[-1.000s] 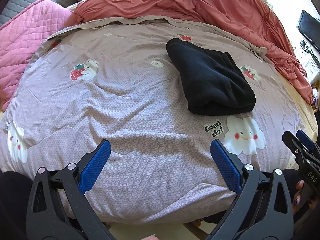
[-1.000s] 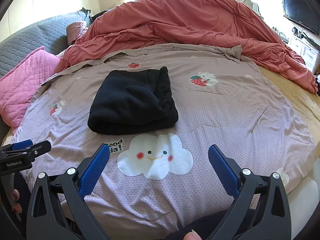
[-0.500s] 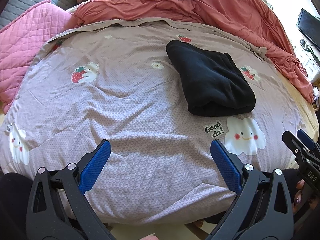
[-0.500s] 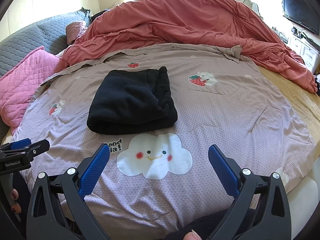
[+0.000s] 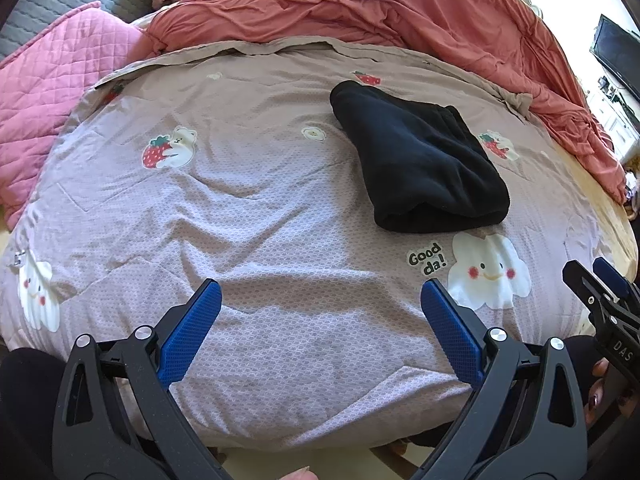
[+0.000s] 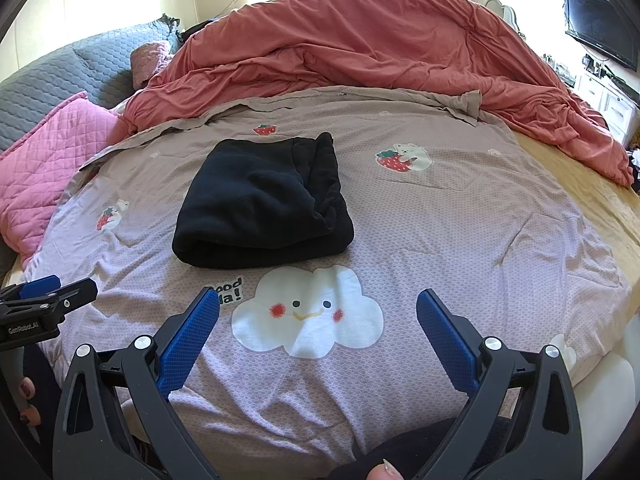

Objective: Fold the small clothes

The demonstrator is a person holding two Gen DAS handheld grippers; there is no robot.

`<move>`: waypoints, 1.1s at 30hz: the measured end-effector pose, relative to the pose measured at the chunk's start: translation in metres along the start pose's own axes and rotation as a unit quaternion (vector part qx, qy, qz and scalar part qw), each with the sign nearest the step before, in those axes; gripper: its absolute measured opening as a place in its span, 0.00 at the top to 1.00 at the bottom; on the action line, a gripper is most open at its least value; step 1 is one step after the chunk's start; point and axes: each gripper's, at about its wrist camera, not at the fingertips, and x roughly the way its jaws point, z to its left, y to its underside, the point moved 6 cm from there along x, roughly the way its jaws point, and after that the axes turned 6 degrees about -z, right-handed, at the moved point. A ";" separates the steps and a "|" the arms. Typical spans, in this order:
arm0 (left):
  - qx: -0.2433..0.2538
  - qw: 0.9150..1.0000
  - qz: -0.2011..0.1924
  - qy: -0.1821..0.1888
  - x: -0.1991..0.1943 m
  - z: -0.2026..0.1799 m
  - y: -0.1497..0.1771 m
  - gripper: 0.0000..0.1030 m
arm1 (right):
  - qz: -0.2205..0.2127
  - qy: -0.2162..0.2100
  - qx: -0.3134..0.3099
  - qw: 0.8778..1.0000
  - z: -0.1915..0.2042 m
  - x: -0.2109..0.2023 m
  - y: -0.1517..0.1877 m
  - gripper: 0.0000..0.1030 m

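**Folded black garment lying on the bed, both grippers hanging back empty**

The black garment [image 6: 264,208] is lying folded into a thick bundle on the printed bedspread [image 6: 460,232], just beyond the white cloud print [image 6: 308,312] and the "Good da!" lettering [image 5: 426,254]. The left gripper [image 5: 320,332] is hovering over the near edge of the bed, well apart from the garment, its blue-padded jaws standing wide apart and holding nothing. The right gripper [image 6: 318,336] is hovering above the cloud print, jaws likewise spread wide and empty. A rumpled red duvet [image 6: 380,48] is heaped across the far side of the bed, and a pink quilted pillow [image 5: 52,80] is resting at the left.
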 end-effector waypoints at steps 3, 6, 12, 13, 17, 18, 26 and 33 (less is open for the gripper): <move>0.001 1.000 0.000 -0.004 0.000 0.001 0.000 0.09 | 0.000 0.001 -0.001 1.000 -0.001 0.000 0.001 0.05; 0.001 1.000 0.000 -0.005 0.000 0.002 -0.001 0.09 | 0.000 0.001 -0.001 1.000 -0.001 0.000 0.000 0.05; 0.000 1.000 0.003 -0.002 0.001 0.004 -0.001 0.09 | 0.001 0.002 -0.002 1.000 -0.004 -0.001 0.001 0.05; -0.001 1.000 0.002 -0.002 0.001 0.004 -0.001 0.09 | 0.000 0.002 -0.002 1.000 -0.004 -0.001 0.001 0.05; -0.002 1.000 0.004 -0.002 0.001 0.004 0.000 0.09 | 0.000 0.002 -0.002 1.000 -0.003 -0.001 0.001 0.05; -0.002 1.000 0.004 -0.001 0.001 0.004 0.001 0.09 | 0.000 0.002 -0.003 1.000 -0.006 -0.002 0.001 0.05; -0.002 1.000 0.006 0.000 0.002 0.004 0.003 0.09 | 0.000 0.002 -0.003 1.000 -0.004 -0.001 0.001 0.05; 0.000 1.000 0.003 -0.001 0.001 0.002 0.002 0.09 | 0.000 0.003 -0.004 1.000 -0.003 -0.001 0.001 0.05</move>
